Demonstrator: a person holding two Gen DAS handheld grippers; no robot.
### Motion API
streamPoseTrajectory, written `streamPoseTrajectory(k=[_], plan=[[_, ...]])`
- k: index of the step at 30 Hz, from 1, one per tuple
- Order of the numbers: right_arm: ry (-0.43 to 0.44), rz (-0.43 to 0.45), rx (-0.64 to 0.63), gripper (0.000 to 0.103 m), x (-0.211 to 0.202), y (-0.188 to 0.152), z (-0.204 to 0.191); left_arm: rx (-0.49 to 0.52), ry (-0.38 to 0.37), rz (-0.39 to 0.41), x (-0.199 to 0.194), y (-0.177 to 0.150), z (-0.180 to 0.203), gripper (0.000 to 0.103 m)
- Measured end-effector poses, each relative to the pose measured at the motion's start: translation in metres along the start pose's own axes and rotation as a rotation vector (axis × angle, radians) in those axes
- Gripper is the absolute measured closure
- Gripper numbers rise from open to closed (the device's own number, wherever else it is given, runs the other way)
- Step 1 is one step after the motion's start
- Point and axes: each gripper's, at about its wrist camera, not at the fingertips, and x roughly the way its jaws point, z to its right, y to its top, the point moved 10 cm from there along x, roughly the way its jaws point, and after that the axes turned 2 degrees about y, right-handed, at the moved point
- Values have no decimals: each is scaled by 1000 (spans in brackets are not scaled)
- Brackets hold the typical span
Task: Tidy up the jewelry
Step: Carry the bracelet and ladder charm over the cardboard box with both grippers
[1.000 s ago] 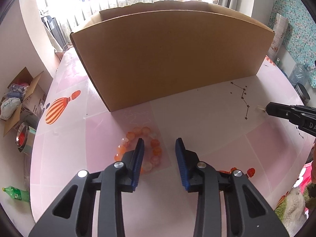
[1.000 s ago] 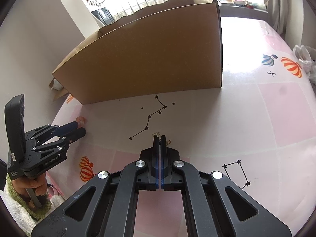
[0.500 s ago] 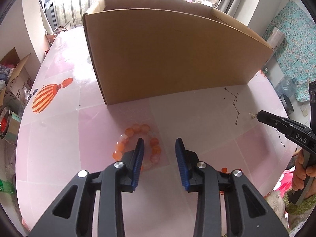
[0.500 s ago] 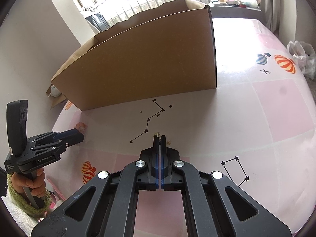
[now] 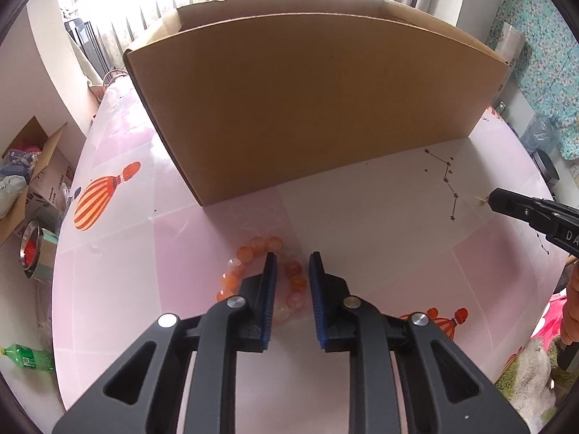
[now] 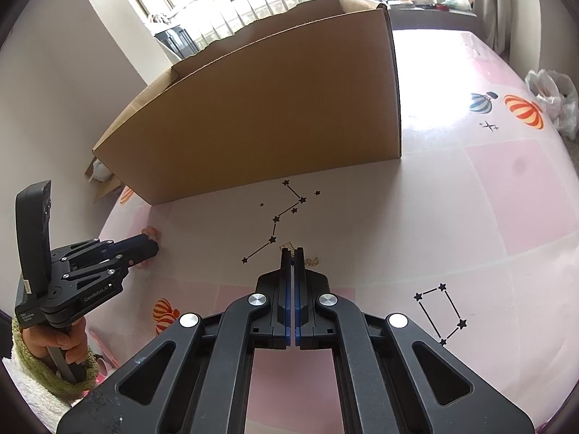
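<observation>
An orange bead bracelet [image 5: 253, 253] lies on the pink table. My left gripper [image 5: 292, 264] is open, low over it, with one side of the bracelet between the jaws; it also shows in the right wrist view [image 6: 144, 246]. My right gripper [image 6: 293, 251] is shut on a small gold jewelry piece [image 6: 289, 245], with a bit of gold chain [image 6: 311, 261] showing beside the tips. It shows at the right edge of the left wrist view [image 5: 495, 199], the gold piece [image 5: 479, 198] sticking out of its tip.
A large open cardboard box [image 5: 311, 108] stands on the table just behind both grippers, also in the right wrist view [image 6: 271, 123]. The table edge [image 5: 58, 289] is at the left. A white plastic bag [image 6: 553, 101] lies at the far right.
The left gripper's jaws have narrowed around the bracelet's near side and the camera shifted slightly. The right gripper stays shut on the gold piece, nearly still.
</observation>
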Motion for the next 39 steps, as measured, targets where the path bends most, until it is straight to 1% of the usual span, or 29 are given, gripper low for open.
streamPoseTrajectory(k=[1,6,11,17,21,24,28,33,36,39], plan=[[1,0,0,103,0,0,0,-9,0,2,0,0,0,94],[1,11,-4,103,-4,1,0,-26,-6,10,-2,2,2,94],[-2,30,-5,103,-11,5,-3,-44,-24,54,-15,4,2,94],[14,69,-8,103,-25,13,-16,-58,-74,125,-40,15,2,94],[40,110,-7,103,-41,23,-28,-84,-135,182,-66,22,1,94],[50,146,-13,103,-56,32,-36,-86,-173,231,-87,31,4,94],[67,199,-17,103,-76,51,-47,-67,-221,309,-120,51,7,94],[82,283,-56,103,-101,89,-59,-56,-280,395,-156,88,3,94],[91,328,-92,103,-110,115,-65,-56,-293,435,-167,112,-2,94],[103,350,-116,103,-106,137,-69,-53,-267,457,-169,134,-7,94]])
